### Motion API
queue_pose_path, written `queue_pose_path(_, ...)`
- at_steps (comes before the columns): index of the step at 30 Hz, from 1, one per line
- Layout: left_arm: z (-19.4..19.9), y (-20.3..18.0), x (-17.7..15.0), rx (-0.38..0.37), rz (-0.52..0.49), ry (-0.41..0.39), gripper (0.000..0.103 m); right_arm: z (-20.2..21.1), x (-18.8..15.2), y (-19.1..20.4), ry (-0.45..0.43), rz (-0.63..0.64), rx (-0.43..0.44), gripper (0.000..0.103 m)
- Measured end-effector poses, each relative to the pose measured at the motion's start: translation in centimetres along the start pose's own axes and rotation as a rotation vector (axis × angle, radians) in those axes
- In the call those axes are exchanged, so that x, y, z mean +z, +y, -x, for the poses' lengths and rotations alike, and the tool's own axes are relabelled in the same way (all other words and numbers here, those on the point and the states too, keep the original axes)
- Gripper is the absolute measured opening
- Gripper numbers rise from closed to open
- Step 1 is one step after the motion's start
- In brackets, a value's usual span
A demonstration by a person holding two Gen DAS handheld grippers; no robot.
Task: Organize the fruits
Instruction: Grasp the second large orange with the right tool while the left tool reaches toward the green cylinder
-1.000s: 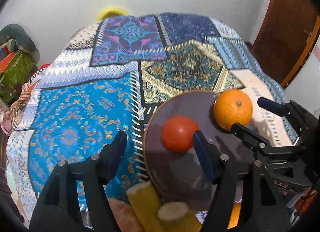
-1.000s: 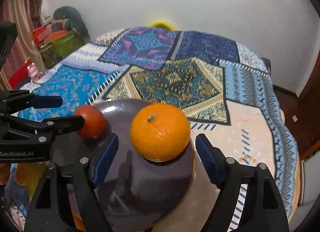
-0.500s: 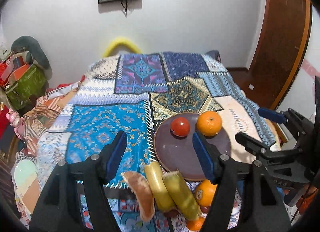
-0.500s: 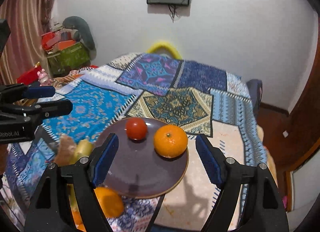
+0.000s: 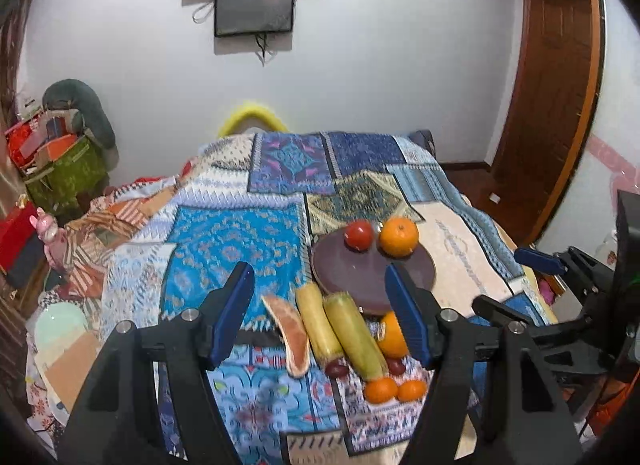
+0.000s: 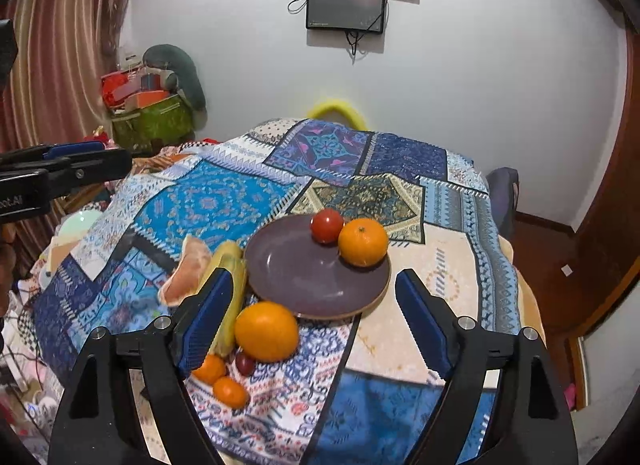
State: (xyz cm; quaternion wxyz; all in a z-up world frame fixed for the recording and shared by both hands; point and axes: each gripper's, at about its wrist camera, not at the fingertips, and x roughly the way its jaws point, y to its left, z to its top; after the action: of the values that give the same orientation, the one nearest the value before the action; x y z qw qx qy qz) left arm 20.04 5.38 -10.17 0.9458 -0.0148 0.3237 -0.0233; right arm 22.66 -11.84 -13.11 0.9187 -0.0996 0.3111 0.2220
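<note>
A dark purple plate (image 6: 304,277) (image 5: 360,273) lies on a patchwork cloth and holds a red tomato (image 6: 327,225) (image 5: 359,235) and an orange (image 6: 363,241) (image 5: 399,236) at its far rim. In front of it lie a big orange (image 6: 266,331) (image 5: 390,335), two yellow-green corn cobs (image 5: 352,333), a pink grapefruit wedge (image 6: 188,271) (image 5: 290,335), two small tangerines (image 6: 218,379) (image 5: 394,389) and dark grapes (image 6: 244,361). My left gripper (image 5: 320,319) and right gripper (image 6: 312,321) are open and empty, held back above the near fruits.
The cloth-covered table (image 6: 448,277) drops off at the right toward a wooden door (image 5: 548,105). A green box of clutter (image 6: 152,121) stands at the far left by a curtain. A screen (image 6: 346,5) hangs on the white wall.
Both grippers have pulled back and up from the plate. The orange stays on the plate beside the tomato. The loose fruits in front of the plate have come into view.
</note>
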Motion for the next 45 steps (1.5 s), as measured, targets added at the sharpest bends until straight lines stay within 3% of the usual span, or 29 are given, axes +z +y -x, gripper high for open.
queue_pose_path(5, -0.5, -0.2, -2.0, 0.062, -0.045, 0.025, 0.068, -0.4, -1.5, 0.7, 0.032, -0.012, 0.023, 0.081)
queue_pose_path(13, -4.4, 0.2, -5.2, 0.072, -0.043, 0.104, 0.068, -3.4, -3.9, 1.5, 0.128, -0.002, 0.043, 0.081)
queue_pose_path(28, -10.0, 1.4, -7.3, 0.019, 0.007, 0.209, 0.068, -9.4, -5.0, 2.2, 0.209, -0.017, 0.083, 0.081)
queue_pose_path(40, -11.5, 2.0, -8.2, 0.018, 0.033, 0.286, 0.068, -11.2, -5.3, 1.3, 0.232, -0.091, 0.160, 0.081)
queue_pose_path(43, -11.4, 1.7, -8.2, 0.021, 0.029, 0.291, 0.068, -11.3, -5.3, 1.0, 0.248, -0.115, 0.226, 0.062)
queue_pose_path(45, -11.1, 1.4, -8.1, 0.022, 0.025, 0.293, 0.068, -11.2, -5.3, 1.1, 0.255, -0.111, 0.240, 0.062)
